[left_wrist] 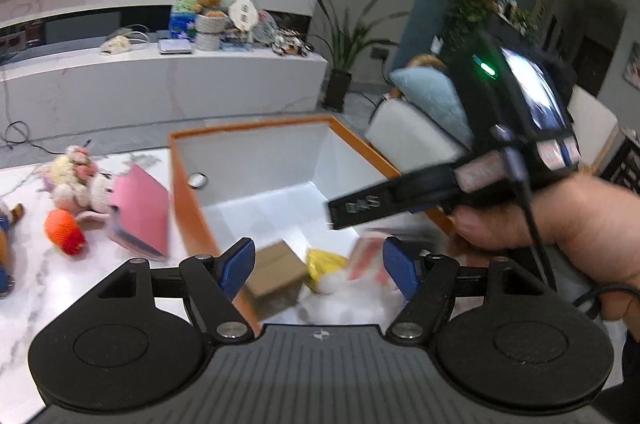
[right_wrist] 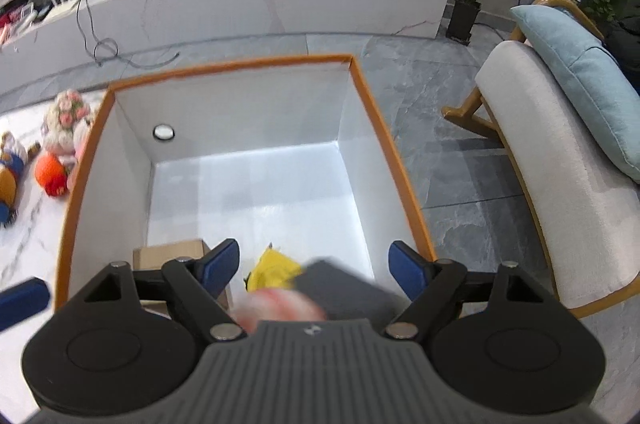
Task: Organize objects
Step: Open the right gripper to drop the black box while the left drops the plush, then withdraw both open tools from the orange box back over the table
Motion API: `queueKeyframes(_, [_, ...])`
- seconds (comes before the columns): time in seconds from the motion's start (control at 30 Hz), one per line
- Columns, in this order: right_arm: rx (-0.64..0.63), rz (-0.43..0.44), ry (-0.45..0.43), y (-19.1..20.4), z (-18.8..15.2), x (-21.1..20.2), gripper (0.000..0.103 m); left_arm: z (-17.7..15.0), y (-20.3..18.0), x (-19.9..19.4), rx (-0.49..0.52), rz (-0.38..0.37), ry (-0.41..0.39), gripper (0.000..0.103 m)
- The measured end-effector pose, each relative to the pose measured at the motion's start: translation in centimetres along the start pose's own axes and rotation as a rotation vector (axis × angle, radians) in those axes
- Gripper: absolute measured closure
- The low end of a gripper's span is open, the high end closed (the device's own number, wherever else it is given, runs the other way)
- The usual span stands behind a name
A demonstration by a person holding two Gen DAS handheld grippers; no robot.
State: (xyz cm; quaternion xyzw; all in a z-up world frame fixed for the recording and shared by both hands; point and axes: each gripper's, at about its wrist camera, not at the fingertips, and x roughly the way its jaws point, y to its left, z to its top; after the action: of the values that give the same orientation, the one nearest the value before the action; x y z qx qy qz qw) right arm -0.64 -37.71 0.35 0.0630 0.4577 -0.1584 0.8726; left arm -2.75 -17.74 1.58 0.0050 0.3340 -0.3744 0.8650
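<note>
Left wrist view. Left gripper: blue pads spread apart, nothing between them, poised over the near left corner of the orange box. Box: orange outside, white inside, standing on a marbled white table. In its near end, below and beyond the pads: a small cardboard carton, a yellow item, a blurred pink-and-white item over something white and fluffy. Outside the box, left of the pads: a pink book leaning against the box wall, a knitted doll, an orange-and-red knitted ball. Right hand grips the other tool above the box's right rim.

Right wrist view. Right gripper: pads apart, clamped on nothing, pointing down into the same orange box. Between and under the pads: the yellow item, a dark grey flat item, a blurred pink item; whether these touch I cannot tell. Carton sits at the left pad. Toys lie on the table left of the box; an armchair with a blue cushion stands right.
</note>
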Motion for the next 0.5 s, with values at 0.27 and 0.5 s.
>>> queueKeyframes(0.27, [0.032,0.067,-0.144,1.9,1.5,-2.9,0.02,2.0,6.2,-3.8,-0.13,0.113,-0.097,0.015])
queueKeyframes(0.5, [-0.047,0.134,-0.182,6.8,2.3,-3.8,0.02,1.3,10.9,-5.6,-0.15,0.276,-0.046,0.015])
